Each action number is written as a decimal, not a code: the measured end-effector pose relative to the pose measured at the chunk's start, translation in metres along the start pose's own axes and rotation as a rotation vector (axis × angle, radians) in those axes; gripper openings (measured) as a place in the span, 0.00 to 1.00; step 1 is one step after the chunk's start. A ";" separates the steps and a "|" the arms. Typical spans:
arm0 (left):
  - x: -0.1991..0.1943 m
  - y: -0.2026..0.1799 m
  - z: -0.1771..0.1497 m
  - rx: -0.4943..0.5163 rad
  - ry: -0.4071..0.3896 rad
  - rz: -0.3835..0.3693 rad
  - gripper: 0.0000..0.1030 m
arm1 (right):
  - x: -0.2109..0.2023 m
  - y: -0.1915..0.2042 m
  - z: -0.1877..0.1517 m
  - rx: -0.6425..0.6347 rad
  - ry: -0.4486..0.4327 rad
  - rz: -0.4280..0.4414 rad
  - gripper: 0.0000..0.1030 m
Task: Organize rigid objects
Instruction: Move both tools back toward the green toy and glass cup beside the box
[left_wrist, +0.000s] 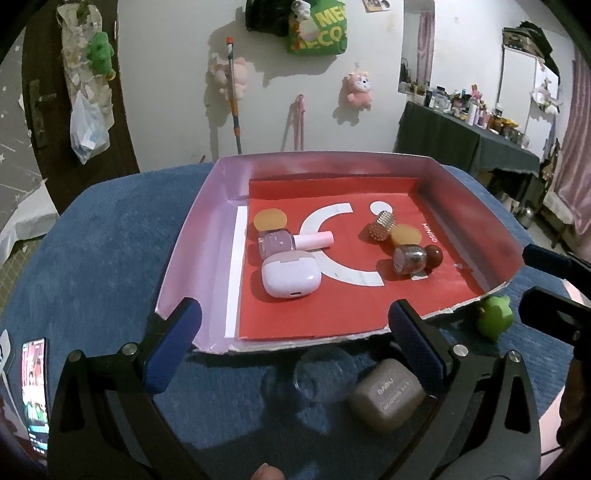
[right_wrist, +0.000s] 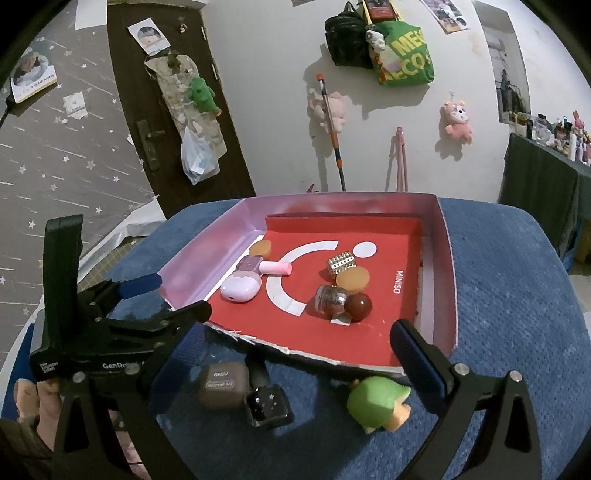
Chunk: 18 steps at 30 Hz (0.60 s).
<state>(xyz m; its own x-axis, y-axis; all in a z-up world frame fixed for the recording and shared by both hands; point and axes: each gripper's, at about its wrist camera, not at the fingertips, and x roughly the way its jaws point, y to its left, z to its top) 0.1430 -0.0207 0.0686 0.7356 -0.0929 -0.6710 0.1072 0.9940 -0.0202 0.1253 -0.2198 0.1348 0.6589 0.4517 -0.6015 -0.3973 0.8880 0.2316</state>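
A pink box lid (left_wrist: 192, 236) with a red liner holds a white earbud case (left_wrist: 290, 275), a pink nail polish bottle (left_wrist: 280, 242), a glitter bottle with a brown cap (left_wrist: 413, 258), a gold studded cube (left_wrist: 382, 225) and two amber discs (left_wrist: 269, 218). In front of it on the blue cloth lie a taupe case (left_wrist: 386, 400), a clear glass piece (left_wrist: 325, 373) and a green duck toy (left_wrist: 493, 317). My left gripper (left_wrist: 295, 343) is open above the glass piece and taupe case. My right gripper (right_wrist: 299, 354) is open over the taupe case (right_wrist: 221, 384), a black cube bottle (right_wrist: 267, 404) and the duck (right_wrist: 376, 400).
A phone (left_wrist: 35, 391) with a lit screen lies at the cloth's left edge. The right gripper's fingers (left_wrist: 554, 288) show at the right of the left wrist view. The left gripper (right_wrist: 122, 306) sits at the lid's near left corner. A wall with hung toys stands behind.
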 end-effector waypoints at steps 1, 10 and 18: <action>-0.002 0.000 -0.001 -0.004 0.000 -0.003 1.00 | -0.001 0.000 -0.001 0.001 -0.001 0.001 1.00; -0.011 -0.002 -0.014 -0.015 0.005 -0.016 1.00 | -0.013 0.003 -0.013 0.017 -0.003 0.014 1.00; -0.018 -0.003 -0.029 -0.031 0.019 -0.027 1.00 | -0.019 0.002 -0.025 0.043 0.002 0.017 1.00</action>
<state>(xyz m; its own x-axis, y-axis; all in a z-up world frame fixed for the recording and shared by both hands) 0.1106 -0.0207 0.0592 0.7200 -0.1186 -0.6837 0.1056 0.9925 -0.0610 0.0965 -0.2287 0.1275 0.6508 0.4670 -0.5986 -0.3806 0.8829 0.2750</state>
